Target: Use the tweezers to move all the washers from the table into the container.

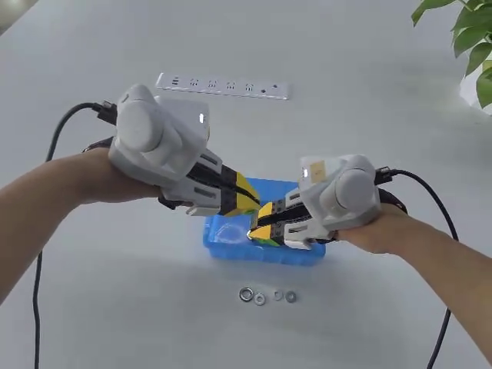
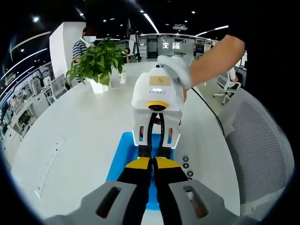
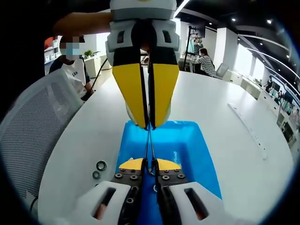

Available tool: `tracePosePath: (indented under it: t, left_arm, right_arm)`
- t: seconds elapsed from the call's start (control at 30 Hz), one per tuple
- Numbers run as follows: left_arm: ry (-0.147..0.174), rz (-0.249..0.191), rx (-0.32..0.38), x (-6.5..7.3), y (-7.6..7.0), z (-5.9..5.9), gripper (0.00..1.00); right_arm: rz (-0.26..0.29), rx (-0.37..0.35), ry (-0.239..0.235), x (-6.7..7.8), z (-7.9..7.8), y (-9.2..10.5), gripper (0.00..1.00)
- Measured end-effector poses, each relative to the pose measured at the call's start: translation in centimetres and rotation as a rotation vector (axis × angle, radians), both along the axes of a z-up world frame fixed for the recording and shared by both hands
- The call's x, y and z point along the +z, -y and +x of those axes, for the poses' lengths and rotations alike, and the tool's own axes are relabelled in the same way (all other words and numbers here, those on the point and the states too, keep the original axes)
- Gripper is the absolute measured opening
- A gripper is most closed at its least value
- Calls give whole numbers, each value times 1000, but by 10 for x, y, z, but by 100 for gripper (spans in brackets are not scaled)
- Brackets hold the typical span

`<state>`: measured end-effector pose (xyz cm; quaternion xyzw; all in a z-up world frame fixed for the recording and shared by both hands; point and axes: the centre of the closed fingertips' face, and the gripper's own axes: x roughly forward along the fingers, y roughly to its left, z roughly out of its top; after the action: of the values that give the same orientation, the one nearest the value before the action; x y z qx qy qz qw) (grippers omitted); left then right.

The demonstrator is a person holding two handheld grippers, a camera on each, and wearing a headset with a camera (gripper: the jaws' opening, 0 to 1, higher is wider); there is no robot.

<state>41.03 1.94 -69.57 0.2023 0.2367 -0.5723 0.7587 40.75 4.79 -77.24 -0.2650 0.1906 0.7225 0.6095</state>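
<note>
A shallow blue container (image 1: pixel 223 240) sits on the white table, and both grippers meet tip to tip just above it. My left gripper (image 1: pixel 252 201) comes in from the left and my right gripper (image 1: pixel 258 229) from the right. In the right gripper view, thin metal tweezers (image 3: pixel 149 145) run from my right gripper (image 3: pixel 149 165) up to the yellow jaws of the left gripper (image 3: pixel 149 123). Both are shut on the tweezers. Several washers (image 1: pixel 267 296) lie in a short row on the table in front of the container (image 3: pixel 190 150). Two of these washers (image 3: pixel 99 169) lie left of it.
A white power strip (image 1: pixel 223 85) lies at the far side of the table. A potted plant (image 1: pixel 470 38) stands at the far right corner. Black cables (image 1: pixel 430 200) trail from both grippers. A mesh office chair (image 2: pixel 262 140) stands beside the table.
</note>
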Motion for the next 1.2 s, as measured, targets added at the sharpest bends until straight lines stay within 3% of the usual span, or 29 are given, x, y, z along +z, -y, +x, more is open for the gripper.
tracePosePath:
  t: [0.37,0.67,0.93,1.2]
  left_arm:
    - [17,12,-7,0,-2,2,5]
    - [30,2,5,6,-2,4,5]
    - [34,-9,13,15,-2,1,5]
    - [45,-9,6,25,-1,-6,5]
  right_arm:
    - [-12,-1,23,0,1,0,13]
    - [0,-18,34,10,3,2,16]
    - [20,-75,33,25,6,11,27]
    - [24,-151,31,41,4,32,39]
